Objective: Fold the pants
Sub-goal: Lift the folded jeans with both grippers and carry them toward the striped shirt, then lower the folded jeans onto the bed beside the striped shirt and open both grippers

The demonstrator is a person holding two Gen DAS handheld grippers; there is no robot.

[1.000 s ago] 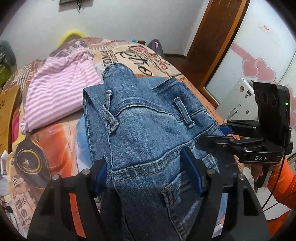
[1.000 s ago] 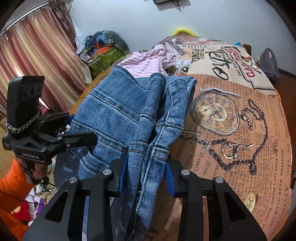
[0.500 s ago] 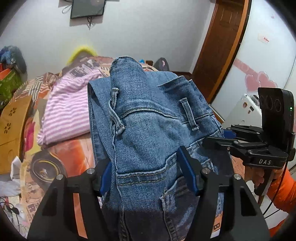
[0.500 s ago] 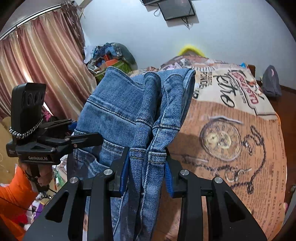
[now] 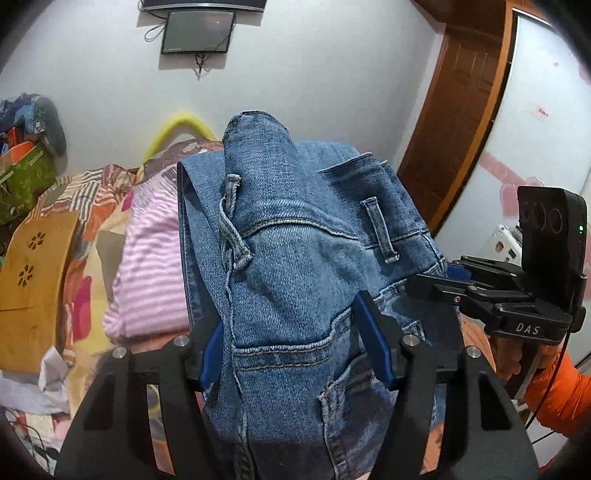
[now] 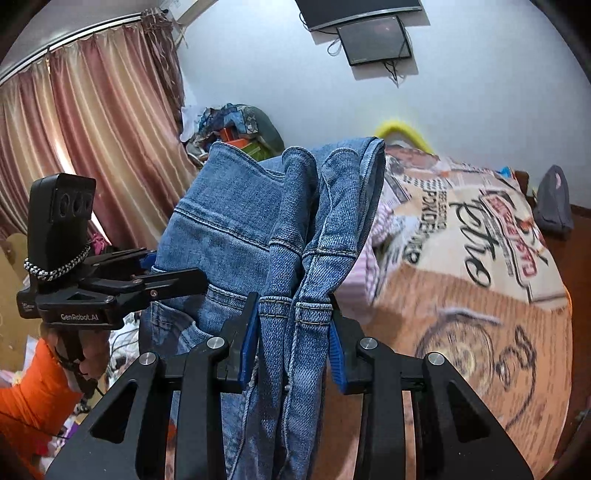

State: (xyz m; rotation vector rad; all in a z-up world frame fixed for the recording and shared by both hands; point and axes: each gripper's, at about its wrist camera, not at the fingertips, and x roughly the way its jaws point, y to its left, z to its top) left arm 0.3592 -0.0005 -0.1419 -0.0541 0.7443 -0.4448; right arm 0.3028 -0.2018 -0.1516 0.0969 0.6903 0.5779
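Blue denim jeans [image 5: 295, 258] hang lifted in the air above the bed, held at the waistband by both grippers. My left gripper [image 5: 295, 350] is shut on the waistband near a back pocket and belt loop. My right gripper [image 6: 291, 343] is shut on the bunched waistband edge [image 6: 295, 240]. In the left wrist view the right gripper [image 5: 498, 295] shows at the right edge of the jeans. In the right wrist view the left gripper [image 6: 110, 288] shows at the left, clamped on the denim. The legs hang below, out of view.
A bed with a printed cover [image 6: 461, 295] lies below. A pink striped garment [image 5: 151, 266] lies on it at the left. A wooden panel [image 5: 33, 288] stands at far left, a door [image 5: 454, 122] at right, curtains [image 6: 92, 147], a wall screen [image 5: 197, 31].
Both grippers have risen and tilted up with the jeans, lifting them off the bed; the wall and screen have come into view. Both grips are unchanged.
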